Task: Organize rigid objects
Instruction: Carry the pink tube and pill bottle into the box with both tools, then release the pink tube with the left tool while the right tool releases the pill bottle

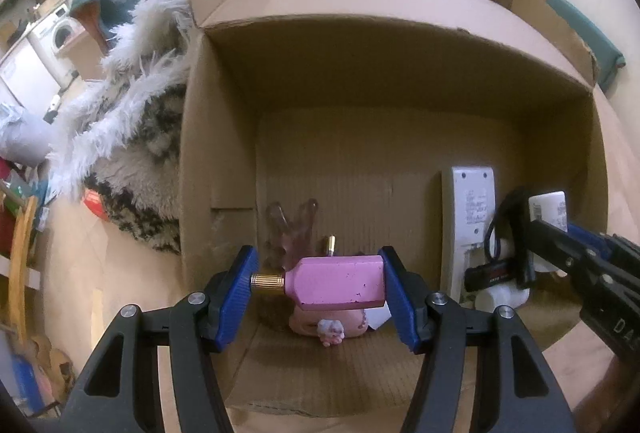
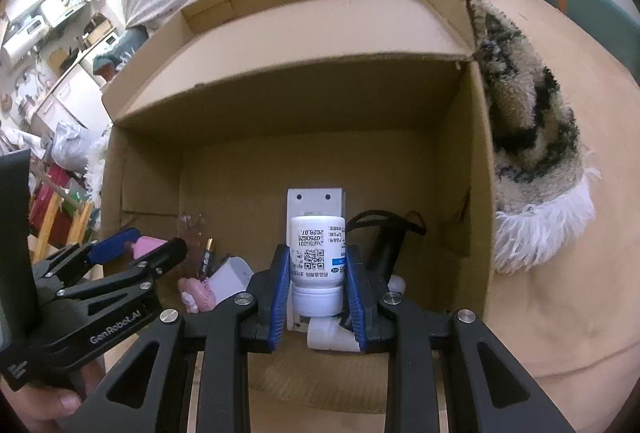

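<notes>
My left gripper [image 1: 320, 283] is shut on a pink bottle [image 1: 340, 283] with a gold neck, held sideways just above the floor of an open cardboard box [image 1: 360, 81]. My right gripper [image 2: 318, 273] is shut on a white pill bottle [image 2: 317, 261], cap toward me, over the same box [image 2: 280, 93]. It shows at the right of the left wrist view [image 1: 548, 213]. The left gripper with the pink bottle [image 2: 146, 247] appears at the left of the right wrist view.
Inside the box lie a white power strip [image 1: 470, 213], a black corded device [image 1: 496, 269], a pink toy [image 1: 332, 325], a clear hair clip [image 1: 294, 229], a battery [image 2: 208, 257] and another white bottle [image 2: 328, 337]. A furry rug [image 1: 132, 137] lies beside the box.
</notes>
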